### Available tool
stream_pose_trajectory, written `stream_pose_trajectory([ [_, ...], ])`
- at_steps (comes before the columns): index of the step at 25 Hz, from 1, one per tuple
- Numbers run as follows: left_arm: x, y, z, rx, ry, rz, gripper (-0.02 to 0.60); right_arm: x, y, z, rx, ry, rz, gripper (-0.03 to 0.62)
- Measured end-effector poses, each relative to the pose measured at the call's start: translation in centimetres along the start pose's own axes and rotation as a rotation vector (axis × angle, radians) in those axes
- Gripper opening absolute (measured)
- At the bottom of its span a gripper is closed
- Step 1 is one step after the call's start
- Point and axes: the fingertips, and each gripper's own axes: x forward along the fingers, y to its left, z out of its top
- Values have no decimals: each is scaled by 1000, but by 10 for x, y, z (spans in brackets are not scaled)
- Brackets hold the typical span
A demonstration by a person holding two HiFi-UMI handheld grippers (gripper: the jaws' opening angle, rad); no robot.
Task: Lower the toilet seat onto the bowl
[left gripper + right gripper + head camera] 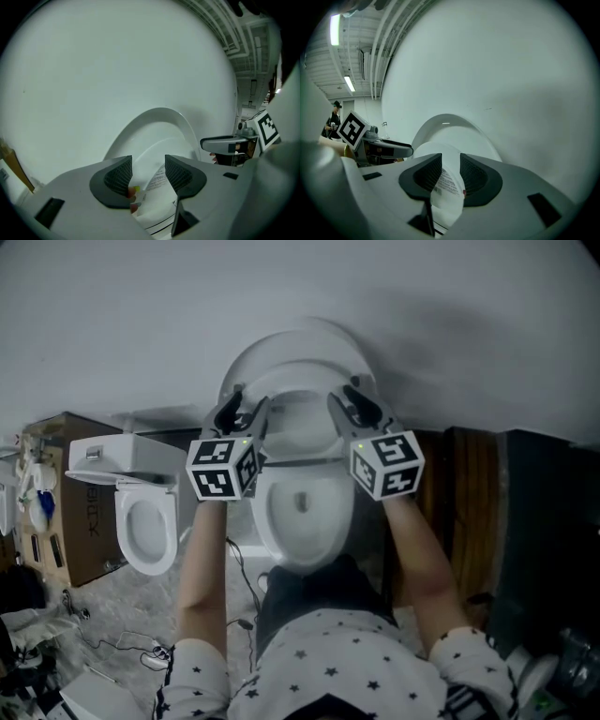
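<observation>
2 grippers reach over the bowl (266, 521) of the nearer toilet, 1 on each side of it, each carrying 1 cube with square markers. The left gripper (242, 413) has its cube (223, 468) above the bowl's left rim, and the right gripper (358, 407) has its cube (386, 463) above the bowl's right rim. The toilet seat (302, 432) is raised off the bowl and tilted. It sits between the bowl and the upright lid (291, 348), which leans on the white wall (281, 282) behind the bowl.

In the right gripper view the 2 jaws stand narrowly apart, with the seat's white rim (449, 194) pinched between their ribbed pads (429, 176). 1 printed label (446, 183) shows on that rim. In the left gripper view the 2 jaws stand wider apart. The seat's rim (154, 187) lies in the gap, and whether either pad presses on it cannot be told.

2 toilets show in all. The 2nd toilet (145, 521) stands well to the left of the bowl with its seat lying flat, and 1 brown cardboard box (70, 512) stands farther left of the bowl, just beside that toilet. 1 dark wooden panel (473, 493) stands to the right of the bowl. The person's 2 bare forearms (202, 577) run from the grippers to a star-printed top (337, 662) on the near side of the bowl
</observation>
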Motion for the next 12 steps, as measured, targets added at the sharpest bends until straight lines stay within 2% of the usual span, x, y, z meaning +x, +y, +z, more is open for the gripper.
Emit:
stream_pose_trajectory([
  [6,15,1,-1,20,47,-32,261,13,-11,5,-23,18,-9,150],
  [12,24,4,4,1,56,-52,278,21,-19,3,-27,43,-10,169],
])
